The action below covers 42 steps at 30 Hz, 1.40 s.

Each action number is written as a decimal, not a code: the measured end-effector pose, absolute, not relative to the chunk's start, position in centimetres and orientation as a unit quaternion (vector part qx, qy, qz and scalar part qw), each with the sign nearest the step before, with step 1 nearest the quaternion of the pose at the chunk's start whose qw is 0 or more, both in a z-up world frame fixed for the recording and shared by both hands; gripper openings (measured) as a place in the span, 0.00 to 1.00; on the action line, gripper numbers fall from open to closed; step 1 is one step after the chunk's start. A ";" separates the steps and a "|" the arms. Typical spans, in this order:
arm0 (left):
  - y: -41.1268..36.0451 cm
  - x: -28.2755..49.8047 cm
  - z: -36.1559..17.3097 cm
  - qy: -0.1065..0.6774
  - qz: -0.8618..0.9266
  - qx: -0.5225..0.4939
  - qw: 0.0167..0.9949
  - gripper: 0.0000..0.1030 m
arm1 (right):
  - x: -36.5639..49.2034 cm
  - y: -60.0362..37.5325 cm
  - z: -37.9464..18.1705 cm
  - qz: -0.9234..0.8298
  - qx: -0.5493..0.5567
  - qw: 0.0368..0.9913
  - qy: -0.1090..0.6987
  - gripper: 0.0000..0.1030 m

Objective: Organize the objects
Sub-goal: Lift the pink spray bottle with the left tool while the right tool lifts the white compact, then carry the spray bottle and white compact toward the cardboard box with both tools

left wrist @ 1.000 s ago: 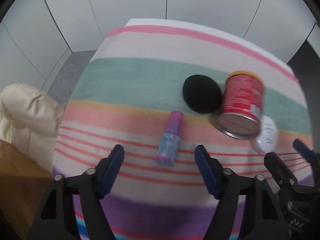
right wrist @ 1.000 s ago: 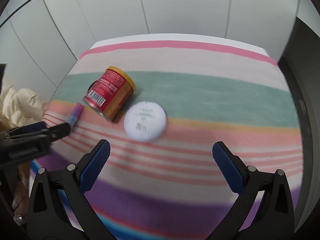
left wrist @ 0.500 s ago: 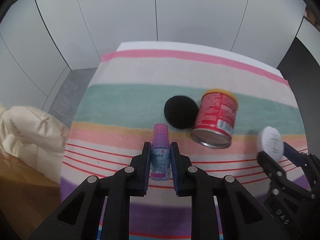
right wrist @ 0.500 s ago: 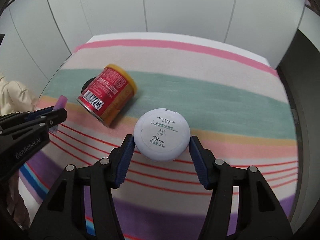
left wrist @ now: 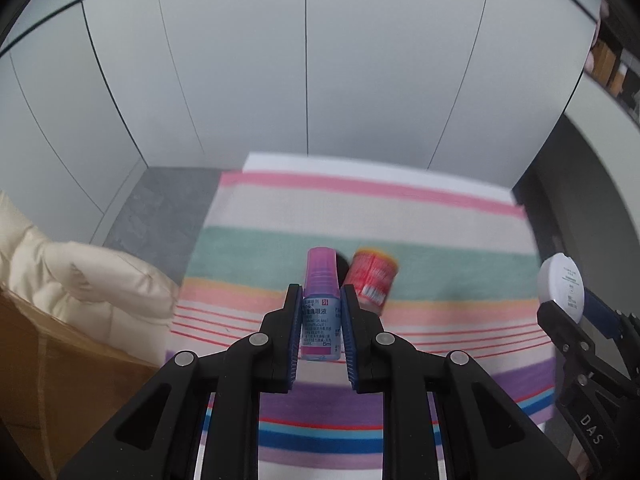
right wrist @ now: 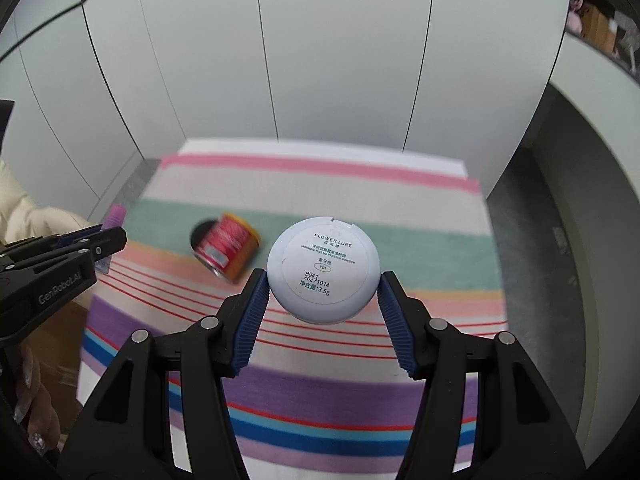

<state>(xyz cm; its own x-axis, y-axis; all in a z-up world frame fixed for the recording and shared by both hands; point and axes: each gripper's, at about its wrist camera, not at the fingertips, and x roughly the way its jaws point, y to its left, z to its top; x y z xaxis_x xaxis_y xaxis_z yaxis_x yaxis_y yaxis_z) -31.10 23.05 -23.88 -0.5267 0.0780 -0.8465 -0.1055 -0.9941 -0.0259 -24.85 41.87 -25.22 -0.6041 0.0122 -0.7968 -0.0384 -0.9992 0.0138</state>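
Left gripper [left wrist: 320, 326] pinches the small eye-drop bottle [left wrist: 320, 312] by its sides, pink cap toward 12 o'clock, held clear above the striped cloth [left wrist: 440, 216]. Right gripper [right wrist: 322, 300] clamps the white pressed-powder compact [right wrist: 323, 270] across its rim, label up, likewise off the cloth, presumably for carrying elsewhere. The red can [right wrist: 226, 252] lies tipped at 10 o'clock of the compact, touching a black round pad [right wrist: 200, 234].
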 end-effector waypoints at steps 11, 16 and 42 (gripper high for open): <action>22.9 -26.7 -9.2 0.013 0.903 -0.424 0.063 0.19 | -20.3 42.6 -9.7 0.927 -0.373 0.032 0.015 0.57; 23.0 -24.4 -4.6 0.026 0.911 -0.407 0.059 0.19 | -17.7 42.6 -4.6 0.938 -0.344 0.029 0.012 0.57; 22.3 -18.9 -1.2 0.028 0.918 -0.392 0.060 0.19 | -12.4 43.0 -1.1 0.942 -0.333 0.040 0.013 0.57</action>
